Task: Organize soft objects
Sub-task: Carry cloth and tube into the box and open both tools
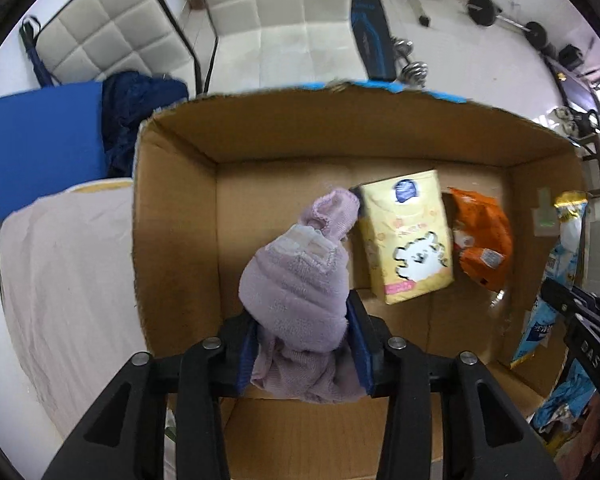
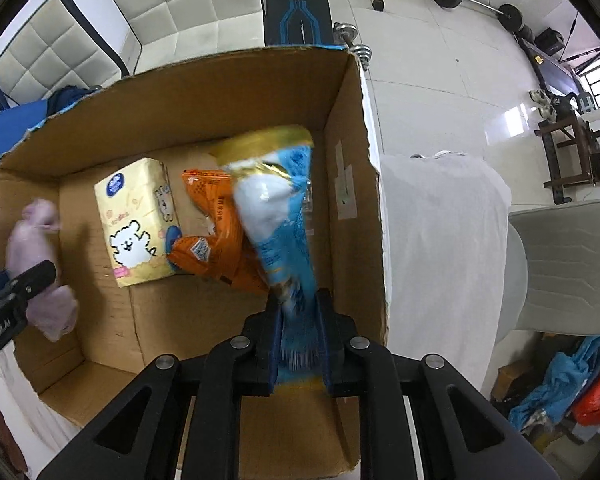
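My left gripper (image 1: 306, 344) is shut on a pink knitted cloth (image 1: 296, 280) and holds it over the left half of an open cardboard box (image 1: 172, 208). My right gripper (image 2: 300, 332) is shut on a blue and white snack bag (image 2: 278, 216) with a gold top, over the right half of the box (image 2: 356, 168). On the box floor lie a yellow tissue pack (image 1: 406, 236) and an orange snack bag (image 1: 482, 236). Both also show in the right wrist view: the tissue pack (image 2: 136, 216) and the orange bag (image 2: 216, 236). The pink cloth (image 2: 40, 260) hangs at the left there.
The box stands on a table under a pale cloth (image 1: 68, 280). A blue mat (image 1: 36, 148) and dark blue fabric (image 1: 136, 116) lie behind it on the left. White padded chairs (image 1: 276, 20), a weight bench (image 2: 296, 0) and barbells (image 2: 476, 0) stand beyond.
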Action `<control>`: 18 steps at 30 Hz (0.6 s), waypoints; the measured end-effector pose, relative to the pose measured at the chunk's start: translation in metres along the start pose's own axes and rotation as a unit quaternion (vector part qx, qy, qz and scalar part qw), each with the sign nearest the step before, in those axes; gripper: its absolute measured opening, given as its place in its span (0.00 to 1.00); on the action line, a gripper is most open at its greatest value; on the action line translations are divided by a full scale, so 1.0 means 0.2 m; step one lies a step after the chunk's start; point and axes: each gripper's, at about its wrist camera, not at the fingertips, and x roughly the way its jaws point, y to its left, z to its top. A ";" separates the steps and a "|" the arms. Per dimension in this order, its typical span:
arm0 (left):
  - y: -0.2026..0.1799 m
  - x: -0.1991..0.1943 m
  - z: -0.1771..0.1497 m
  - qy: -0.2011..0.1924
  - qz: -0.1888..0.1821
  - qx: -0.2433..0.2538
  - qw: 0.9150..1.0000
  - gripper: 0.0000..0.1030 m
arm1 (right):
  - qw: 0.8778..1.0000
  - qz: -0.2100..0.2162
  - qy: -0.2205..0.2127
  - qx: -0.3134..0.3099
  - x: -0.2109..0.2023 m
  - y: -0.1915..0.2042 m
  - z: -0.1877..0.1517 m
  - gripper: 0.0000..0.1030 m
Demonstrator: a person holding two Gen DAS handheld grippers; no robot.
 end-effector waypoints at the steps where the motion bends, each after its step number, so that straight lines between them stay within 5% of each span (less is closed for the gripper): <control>1: 0.01 0.01 0.01 0.003 -0.001 -0.003 1.000 0.37 | 1.000 0.000 0.002 0.000 0.00 0.00 0.00 0.20; 4: 0.04 0.03 0.03 0.003 -0.003 -0.014 1.000 0.41 | 1.000 -0.004 0.005 0.000 0.01 -0.01 0.02 0.33; 18: 0.08 -0.11 -0.09 -0.031 -0.016 -0.029 0.999 0.44 | 0.999 0.034 0.005 -0.027 -0.07 0.07 -0.16 0.35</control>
